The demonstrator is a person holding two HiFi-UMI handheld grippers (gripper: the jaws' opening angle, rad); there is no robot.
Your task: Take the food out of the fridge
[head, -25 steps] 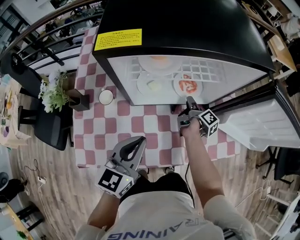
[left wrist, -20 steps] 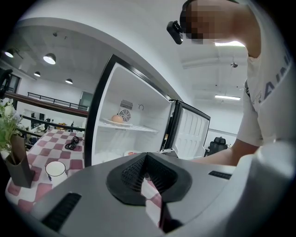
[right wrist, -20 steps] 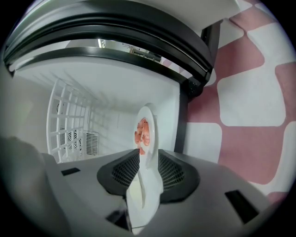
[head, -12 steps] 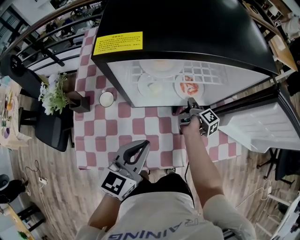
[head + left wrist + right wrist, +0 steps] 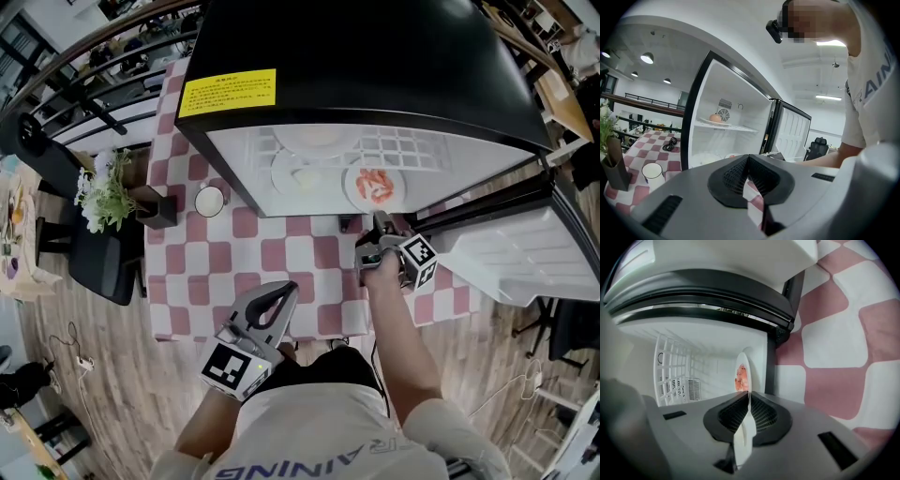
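Note:
A black fridge point(image 5: 375, 56) stands open on the checked table. On its lower shelf a white plate of red food point(image 5: 377, 186) lies at the front right. My right gripper point(image 5: 380, 221) has just been closing its jaws, and the plate's rim point(image 5: 742, 376) is now pinched between them. Left of that plate lies a second plate with pale food point(image 5: 298, 173). A third plate point(image 5: 319, 139) sits on the wire shelf above, holding a round orange item point(image 5: 716, 118). My left gripper point(image 5: 281, 292) is shut and empty, held low by my body, away from the fridge.
The fridge door point(image 5: 511, 248) swings open to the right. A white cup point(image 5: 209, 200) and a plant in a dark vase point(image 5: 108, 187) stand left of the fridge. A black cable point(image 5: 670, 144) lies on the pink and white cloth point(image 5: 281, 253).
The right gripper's jaws have closed onto the rim of the red-food plate. The left gripper has stayed where it was.

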